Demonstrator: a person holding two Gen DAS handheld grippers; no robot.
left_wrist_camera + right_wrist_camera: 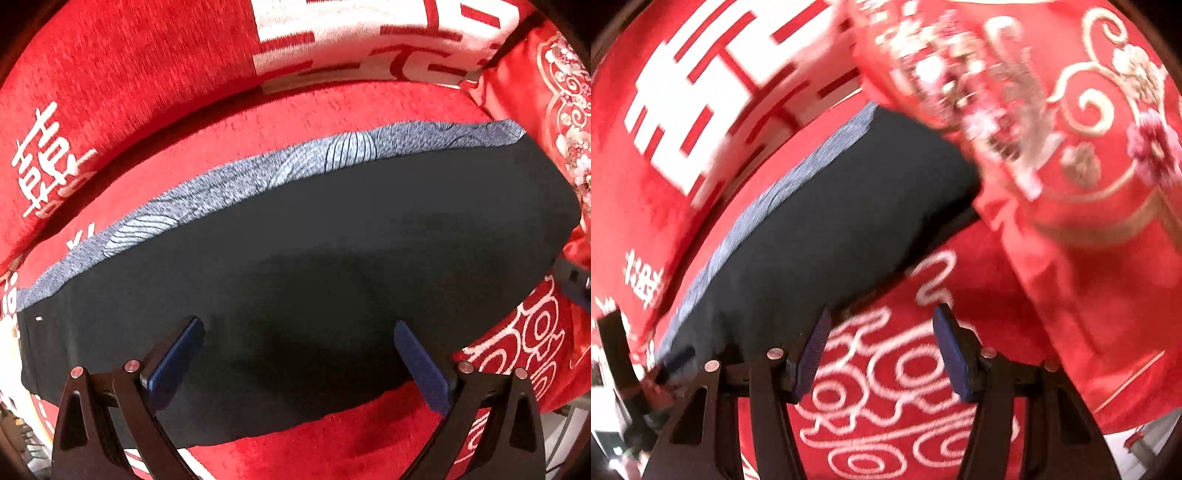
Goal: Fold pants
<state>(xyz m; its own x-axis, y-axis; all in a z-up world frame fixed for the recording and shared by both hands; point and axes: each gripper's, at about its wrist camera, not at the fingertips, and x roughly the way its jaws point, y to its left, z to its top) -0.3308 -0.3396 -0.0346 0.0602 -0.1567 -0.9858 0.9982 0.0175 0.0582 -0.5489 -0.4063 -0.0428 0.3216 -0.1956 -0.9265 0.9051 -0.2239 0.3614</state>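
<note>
So the pants (314, 229) are lying flat on the red sofa (147, 92), dark side up, with a strip of grey patterned fabric showing along the far edge, which looks like one layer peeking out from under another. My guess is a lengthwise fold is already in and they've been smoothed out, so we're between folds. The left gripper (299, 365) hovers over the near part of the dark cloth with its jaws spread wide and nothing between them. The right gripper (882, 354) is off to the side over the swirly white pattern on the seat, just past the near edge of the pants, also spread apart and empty. That view is pretty motion-blurred so I can't say much about fine detail. There's an embroidered red pillow (1071, 147) overlapping the far right end of the pants. The next move probably calls for each gripper to pinch one end of the pants and carry it over to the other end, keeping the edges lined up. The pillow crowding that end might get in the way, so approach low there.
</note>
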